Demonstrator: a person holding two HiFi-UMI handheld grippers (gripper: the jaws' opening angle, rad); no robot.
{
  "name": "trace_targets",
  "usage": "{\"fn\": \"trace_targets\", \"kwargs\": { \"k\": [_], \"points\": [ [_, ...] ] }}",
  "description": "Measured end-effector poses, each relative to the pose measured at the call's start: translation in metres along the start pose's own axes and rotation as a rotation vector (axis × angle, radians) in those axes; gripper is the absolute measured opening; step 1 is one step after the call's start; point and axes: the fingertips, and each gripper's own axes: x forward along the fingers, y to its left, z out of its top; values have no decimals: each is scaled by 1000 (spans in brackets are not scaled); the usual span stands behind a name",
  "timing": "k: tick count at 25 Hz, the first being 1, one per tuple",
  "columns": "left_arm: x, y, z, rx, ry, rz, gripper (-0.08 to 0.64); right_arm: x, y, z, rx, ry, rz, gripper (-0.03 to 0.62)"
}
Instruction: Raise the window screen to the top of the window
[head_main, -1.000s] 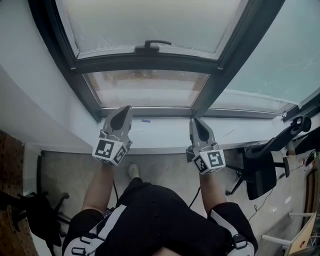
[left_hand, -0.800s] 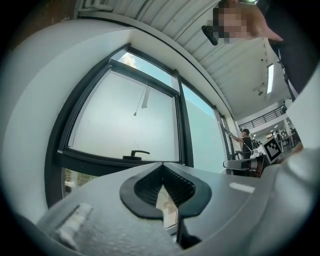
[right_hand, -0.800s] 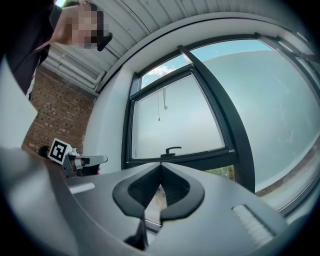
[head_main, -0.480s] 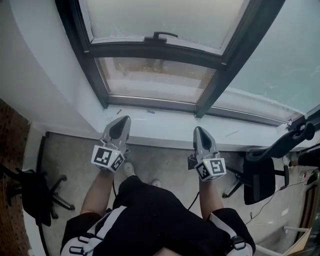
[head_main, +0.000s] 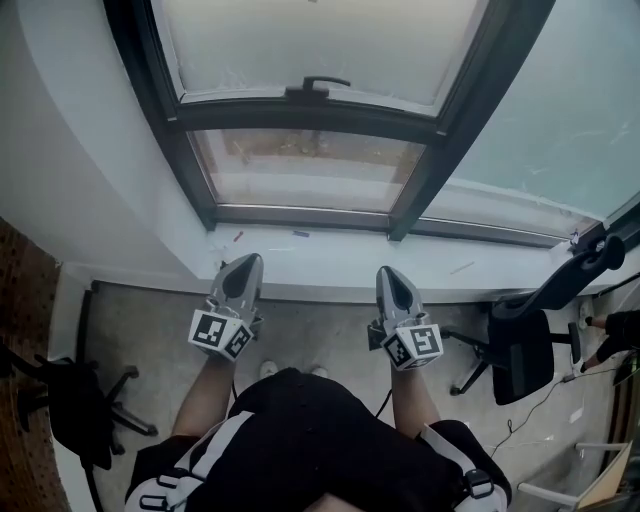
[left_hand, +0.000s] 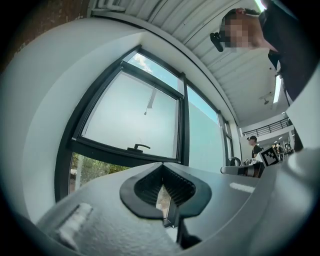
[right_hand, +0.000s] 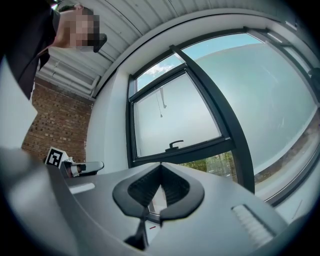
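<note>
- Head view, nearest first: the person's dark-clothed lap (head_main: 300, 440) fills the bottom edge. A bare forearm reaches from it toward the window sill (head_main: 330, 262) on each side.
- On the floor (head_main: 150, 330) below the sill, one dark office chair (head_main: 520, 350) stands off the sill's right end. Another chair (head_main: 75, 410) stands off its left end, by a brick wall (head_main: 20, 300).
- The left tool (head_main: 247, 262) points at the sill's left half, with its marker cube (head_main: 220, 333) toward the person. The left gripper view shows its jaws pressed together with nothing between them.
- The right tool (head_main: 388, 272) points at the sill's right half. Its jaws are likewise closed and empty in the right gripper view.
- Both tools are well apart from the window itself.
- Two small marks (head_main: 297, 234) lie on the sill near the frame, perhaps a pen or scraps; they are too small to tell.
- Just above the sill, a strip of clear glass (head_main: 300, 170) is uncovered, and greenery shows through it in the gripper views.
- Above that strip runs the dark bottom bar (head_main: 300, 115) of the window screen (head_main: 300, 40), with a handle (head_main: 315, 86) at its middle.
- The pale, frosted screen covers the pane from the bar upward, so its bar sits only part way up from the sill.
- A thin pull cord (left_hand: 150, 102) hangs in front of the screen, high above the sill.
</note>
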Motion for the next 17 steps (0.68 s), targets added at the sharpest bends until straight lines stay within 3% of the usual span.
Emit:
{"fn": "trace_targets", "kwargs": {
  "k": [17],
  "points": [
    [-2,40,4,-8,9,-28,2,38,27,-5,-14,-7,0,3]
  ]
}}
